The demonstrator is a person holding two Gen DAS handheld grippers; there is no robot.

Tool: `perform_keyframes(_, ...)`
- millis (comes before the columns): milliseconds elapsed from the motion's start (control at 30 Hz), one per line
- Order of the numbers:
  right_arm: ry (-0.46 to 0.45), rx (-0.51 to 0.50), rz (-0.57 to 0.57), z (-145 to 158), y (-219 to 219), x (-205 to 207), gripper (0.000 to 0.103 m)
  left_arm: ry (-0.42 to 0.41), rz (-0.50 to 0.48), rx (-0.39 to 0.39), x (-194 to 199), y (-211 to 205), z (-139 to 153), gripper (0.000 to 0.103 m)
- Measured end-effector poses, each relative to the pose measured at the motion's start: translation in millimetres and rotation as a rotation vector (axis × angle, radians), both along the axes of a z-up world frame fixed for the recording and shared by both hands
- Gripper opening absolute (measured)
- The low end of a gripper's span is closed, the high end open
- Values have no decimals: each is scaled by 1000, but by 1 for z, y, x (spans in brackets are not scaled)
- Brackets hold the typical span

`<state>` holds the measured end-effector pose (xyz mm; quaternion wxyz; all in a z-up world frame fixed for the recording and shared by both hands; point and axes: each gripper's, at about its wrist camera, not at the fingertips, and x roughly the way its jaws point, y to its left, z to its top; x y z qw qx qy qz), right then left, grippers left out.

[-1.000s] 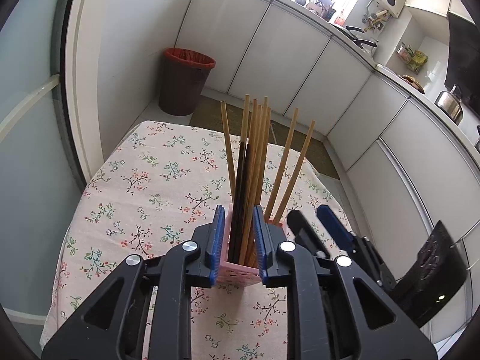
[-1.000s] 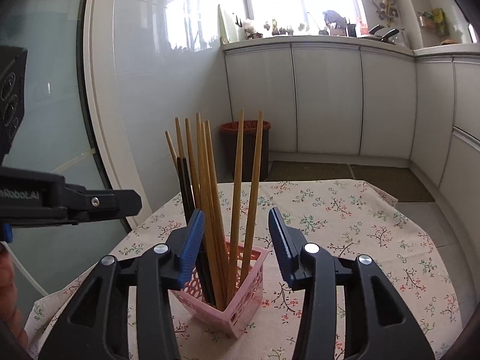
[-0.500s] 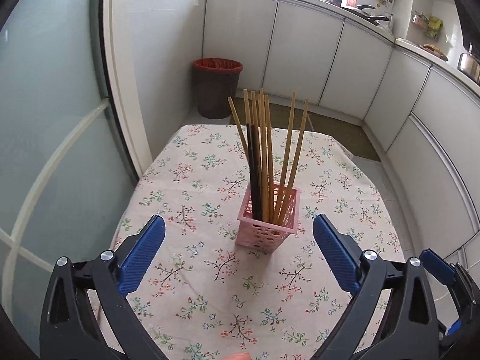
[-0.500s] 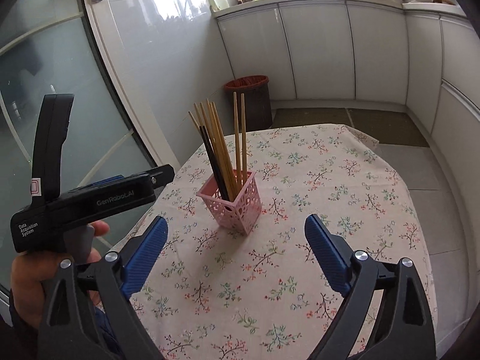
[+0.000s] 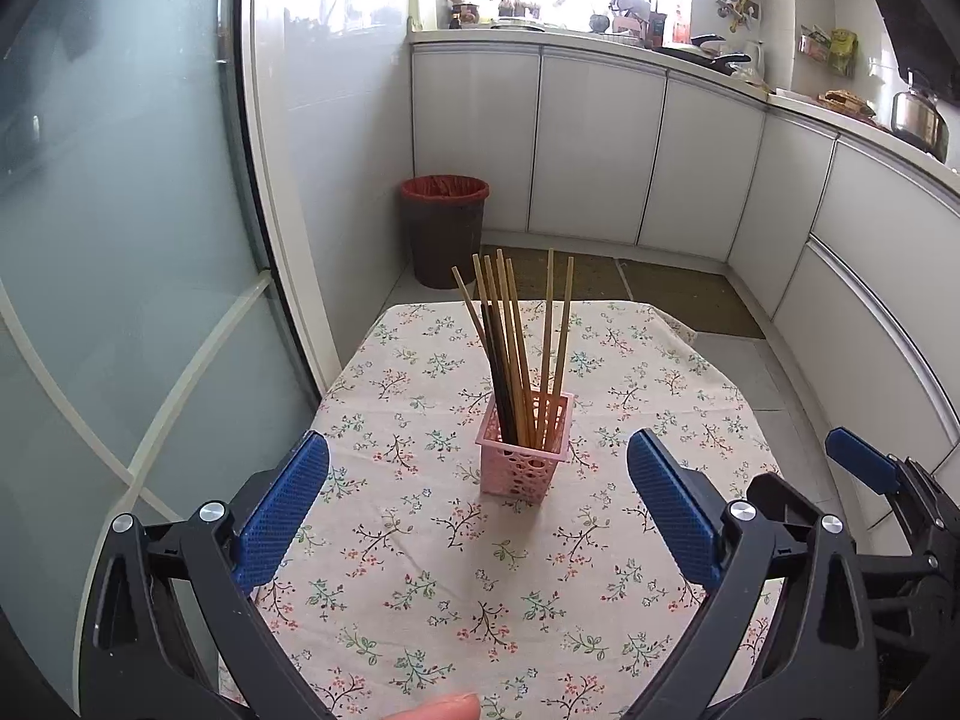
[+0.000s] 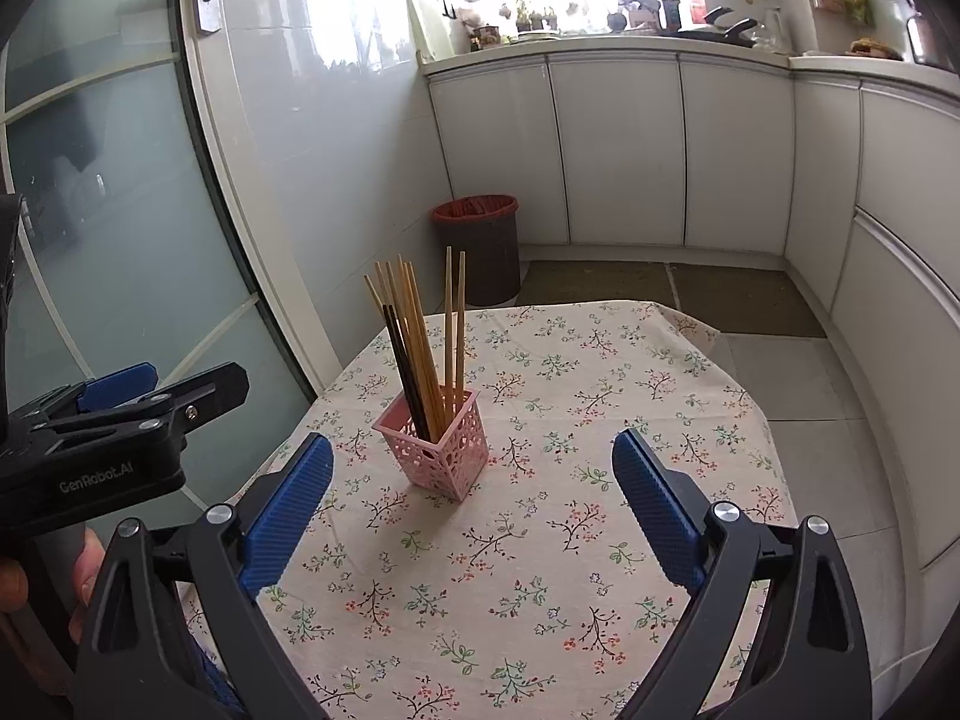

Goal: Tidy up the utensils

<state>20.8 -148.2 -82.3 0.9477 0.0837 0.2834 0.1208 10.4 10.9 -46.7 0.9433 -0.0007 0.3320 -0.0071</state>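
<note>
A pink perforated basket (image 5: 521, 468) (image 6: 441, 450) stands upright on the floral tablecloth (image 5: 420, 588) (image 6: 540, 570). Several wooden chopsticks (image 5: 555, 336) (image 6: 459, 324) and a dark pair stand in it, leaning left. My left gripper (image 5: 477, 449) hangs open and wide, short of the basket and above the cloth, nothing between its blue pads. My right gripper (image 6: 473, 447) is likewise open and empty, back from the basket. The left gripper's body (image 6: 120, 420) shows at the left of the right wrist view, and the right gripper (image 5: 870, 471) at the right edge of the left wrist view.
A dark bin with a red liner (image 5: 444, 228) (image 6: 477, 246) stands on the floor beyond the table. A glass door (image 5: 120, 240) runs along the left. White cabinets (image 5: 600, 150) line the back and right. A hand (image 6: 84, 570) holds the left gripper.
Both grippers opened wide and pulled back and up from the basket. The left let go of the basket; the right's jaws left the chopsticks. The basket stays upright on the cloth.
</note>
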Motion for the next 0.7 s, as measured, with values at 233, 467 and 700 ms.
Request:
perform_keyframes(233,-31,-14,9,6,5,-6,92,-21,21,17,-10,4,-1,96)
perform_keyframes(467,-47,-13,18,4,8,-5,92,-21,51,22,-9,10,-3,96)
perform_keyframes(700,-33,-23,20,0,12,-2,92,-10,44,36,-8,8,-7,96)
